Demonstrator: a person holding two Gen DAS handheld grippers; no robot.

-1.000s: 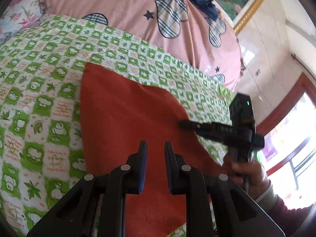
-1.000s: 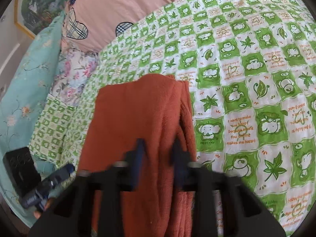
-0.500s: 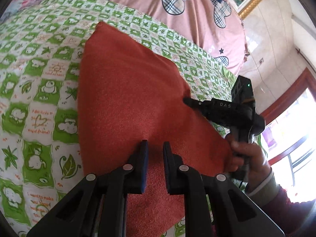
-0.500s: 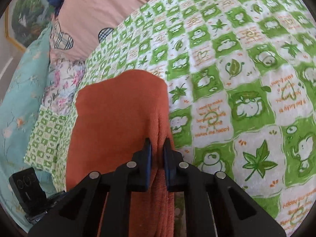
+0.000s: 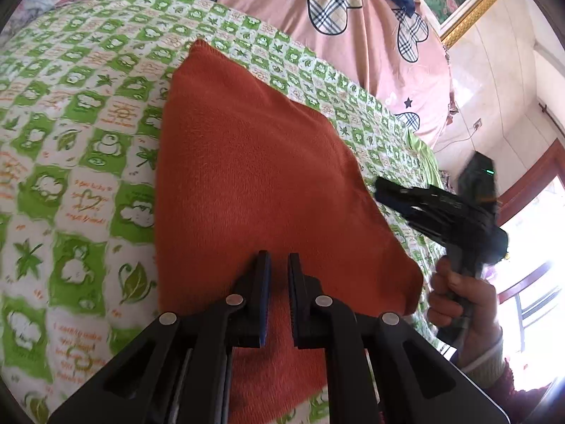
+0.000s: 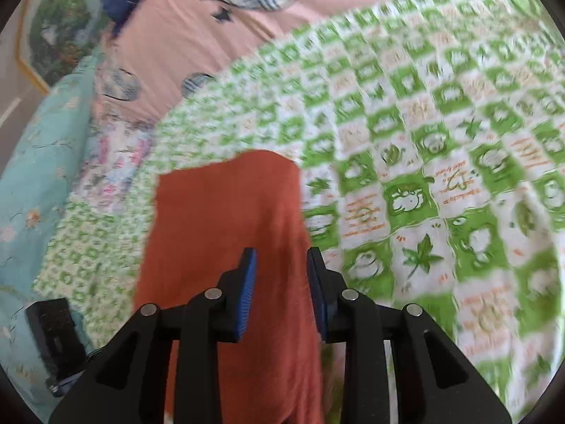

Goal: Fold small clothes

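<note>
a: currently, the rust-orange knit garment (image 5: 254, 176) lies folded flat on the green-and-white checked bedsheet (image 5: 70, 162), a pink quilt with plaid hearts (image 5: 268, 7) beyond it.

b: tool condition?

a: left gripper (image 5: 279, 265) hovers over the garment's near edge, jaws narrow with a slim gap. whether cloth sits between them, i cannot tell. right gripper (image 6: 280, 258) shows its blue pads parted wide, nothing between them, above the garment's right edge. in the left wrist view it is off that edge, in a hand (image 5: 455, 296).

b: recommended handling?

a: judgement only: the fold looks laid, so the step is likely release and tidy. lift straight up rather than dragging, since soft knit would probably pull with the pads and spoil the edge. check that the layers line up at the near corner.

b: legible writing?

a: orange script in the sheet's squares; "friend" is readable near the heart motif (image 5: 88, 201). the rest is too blurred. no brand readable on either gripper.
</note>
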